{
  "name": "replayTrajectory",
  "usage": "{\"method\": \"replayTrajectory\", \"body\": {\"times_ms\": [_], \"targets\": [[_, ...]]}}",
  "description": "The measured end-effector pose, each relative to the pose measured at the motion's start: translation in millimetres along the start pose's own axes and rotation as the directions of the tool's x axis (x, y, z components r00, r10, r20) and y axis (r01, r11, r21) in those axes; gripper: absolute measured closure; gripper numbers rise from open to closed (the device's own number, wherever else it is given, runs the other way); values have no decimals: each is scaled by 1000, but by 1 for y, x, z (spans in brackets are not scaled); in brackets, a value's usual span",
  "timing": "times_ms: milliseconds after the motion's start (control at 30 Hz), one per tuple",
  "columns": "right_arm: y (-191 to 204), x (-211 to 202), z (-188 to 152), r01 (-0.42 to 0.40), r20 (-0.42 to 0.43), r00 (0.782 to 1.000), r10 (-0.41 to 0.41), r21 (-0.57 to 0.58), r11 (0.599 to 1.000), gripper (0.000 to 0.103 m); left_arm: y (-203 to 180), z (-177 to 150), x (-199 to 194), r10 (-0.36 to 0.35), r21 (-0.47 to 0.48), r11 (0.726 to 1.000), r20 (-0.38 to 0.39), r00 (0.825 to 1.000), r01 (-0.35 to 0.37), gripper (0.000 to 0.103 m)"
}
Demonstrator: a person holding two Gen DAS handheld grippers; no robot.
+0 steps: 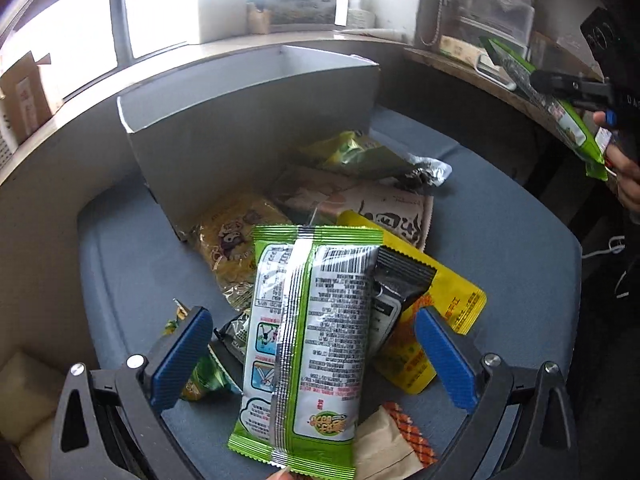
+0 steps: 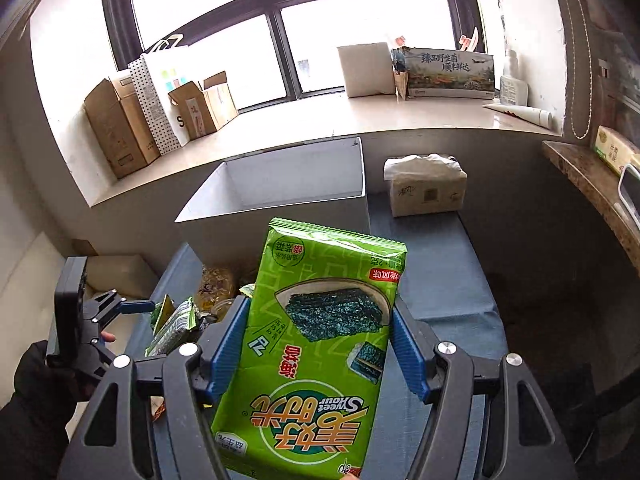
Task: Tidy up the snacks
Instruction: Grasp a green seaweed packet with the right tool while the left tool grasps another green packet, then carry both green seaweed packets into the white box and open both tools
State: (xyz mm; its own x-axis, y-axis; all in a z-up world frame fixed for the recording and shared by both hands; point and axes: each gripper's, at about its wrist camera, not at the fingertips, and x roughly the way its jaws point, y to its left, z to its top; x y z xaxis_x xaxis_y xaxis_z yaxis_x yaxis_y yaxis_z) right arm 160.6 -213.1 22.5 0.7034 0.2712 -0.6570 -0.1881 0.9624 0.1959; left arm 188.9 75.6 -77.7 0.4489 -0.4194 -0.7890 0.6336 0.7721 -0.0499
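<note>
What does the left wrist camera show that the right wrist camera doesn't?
Only the left wrist view shows the yellow packet and the back of a green packet between its open jaws. Only the right wrist view shows the tissue box and the seaweed packet's front. Both show the white box and the blue mat.

Between your right claw's pads, the seaweed pack (image 2: pixel 316 344) runs off the bottom edge. Under your left claw, the green packet (image 1: pixel 304 344) hides much of the snack pile (image 1: pixel 360 216).
</note>
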Motion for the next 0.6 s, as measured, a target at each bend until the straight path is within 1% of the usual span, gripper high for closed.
{"method": "replayTrajectory", "body": {"times_ms": [67,133,200,233,300,400,500,600], "targets": [[3,-3,-3,7,-1,1000,-7,-8,1000,31,4,0,7,-22,27,999,-5,1000,23,1],[6,-6,-4,14,-1,1000,-14,-11,1000,31,9,-1,14,-74,29,997,-20,997,74,5],[8,-10,-6,21,-1,1000,-21,-15,1000,31,11,-1,21,-101,31,994,-37,994,102,17],[9,-11,-6,26,0,1000,-26,-18,1000,31,8,-2,22,-108,43,993,-34,994,110,19],[9,-14,-7,35,4,999,-35,-19,999,31,3,-1,21,-105,67,992,-20,994,106,28],[9,-15,-8,42,4,999,-42,-12,999,31,0,-1,18,-90,71,993,-20,996,91,30],[9,-12,-10,35,-4,999,-35,-4,999,31,-5,-1,16,-54,78,995,-11,998,55,31],[11,-12,-13,28,-4,1000,-28,-13,1000,31,-13,1,4,-16,77,997,20,1000,14,31]]}}
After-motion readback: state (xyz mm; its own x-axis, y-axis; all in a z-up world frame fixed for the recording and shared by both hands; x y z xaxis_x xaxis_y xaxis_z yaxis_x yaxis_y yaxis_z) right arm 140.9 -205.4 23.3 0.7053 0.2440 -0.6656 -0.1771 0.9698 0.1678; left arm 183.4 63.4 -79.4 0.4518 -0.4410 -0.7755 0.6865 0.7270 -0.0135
